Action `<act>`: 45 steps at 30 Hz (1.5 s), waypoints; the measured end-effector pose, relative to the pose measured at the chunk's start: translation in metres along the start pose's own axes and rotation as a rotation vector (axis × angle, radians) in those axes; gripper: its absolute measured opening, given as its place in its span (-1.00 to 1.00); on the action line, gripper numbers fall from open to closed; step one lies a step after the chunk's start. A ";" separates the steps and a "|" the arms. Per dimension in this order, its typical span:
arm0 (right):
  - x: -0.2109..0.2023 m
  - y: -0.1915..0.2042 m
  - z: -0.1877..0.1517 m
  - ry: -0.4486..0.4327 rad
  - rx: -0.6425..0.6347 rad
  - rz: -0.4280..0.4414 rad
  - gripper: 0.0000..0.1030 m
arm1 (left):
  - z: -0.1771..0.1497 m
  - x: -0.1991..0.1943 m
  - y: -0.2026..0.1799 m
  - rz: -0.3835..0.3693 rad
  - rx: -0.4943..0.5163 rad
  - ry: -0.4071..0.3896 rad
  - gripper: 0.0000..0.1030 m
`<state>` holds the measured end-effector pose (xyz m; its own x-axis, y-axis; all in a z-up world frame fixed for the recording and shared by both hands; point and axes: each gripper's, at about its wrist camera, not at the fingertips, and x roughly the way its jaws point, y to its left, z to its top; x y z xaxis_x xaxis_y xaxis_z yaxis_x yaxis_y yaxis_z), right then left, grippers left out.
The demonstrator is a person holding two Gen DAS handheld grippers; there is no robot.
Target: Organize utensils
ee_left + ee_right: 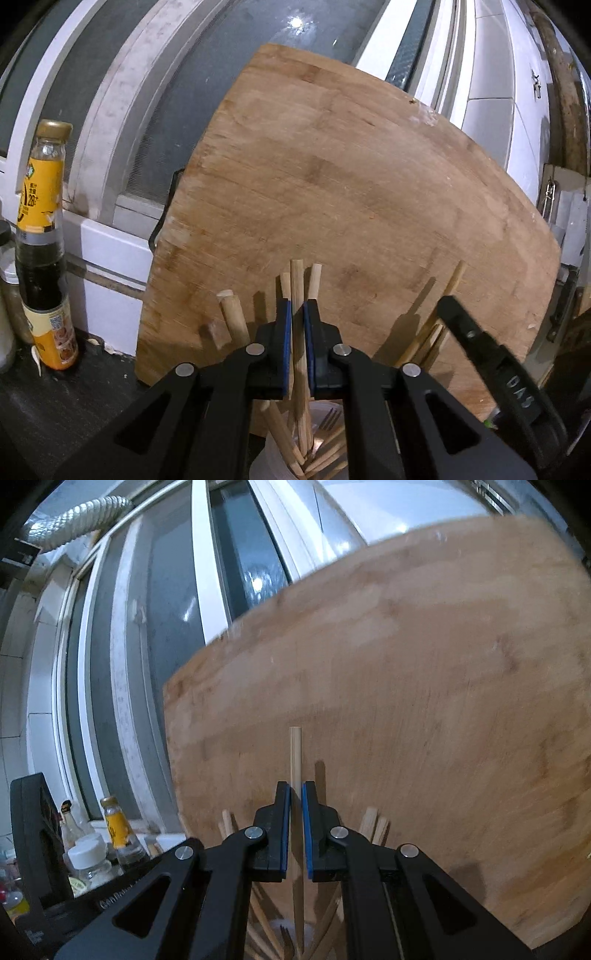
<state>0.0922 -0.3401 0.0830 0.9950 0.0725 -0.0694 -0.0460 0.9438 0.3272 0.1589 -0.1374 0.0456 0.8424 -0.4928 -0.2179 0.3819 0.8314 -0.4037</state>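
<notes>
My left gripper [297, 308] is shut on a wooden chopstick [296, 280] that stands upright, its lower end down in a translucent cup [266, 458] holding several chopsticks and a fork [328, 424]. In the right wrist view my right gripper [296, 790] is shut on another thin chopstick [295, 753], also upright, above the same cup [275, 928] of sticks. The black body of the right gripper [495, 369] shows at the right of the left wrist view, close beside the left one.
A big wooden cutting board [351, 192] leans against the window [229, 81] right behind the cup. A sauce bottle [42, 251] with a yellow label stands left on the dark counter [55, 406]. More bottles and jars [88, 853] crowd the left. A silver duct [74, 517] runs overhead.
</notes>
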 end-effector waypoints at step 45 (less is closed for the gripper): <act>-0.024 0.014 0.000 0.069 -0.032 -0.097 0.52 | 0.022 -0.133 0.007 0.305 0.288 -0.231 0.99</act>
<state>0.0680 -0.3288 0.0892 0.9864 0.0013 -0.1642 0.0464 0.9572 0.2858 0.0583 -0.0602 0.0914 0.9825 -0.1719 -0.0719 0.1659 0.9827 -0.0825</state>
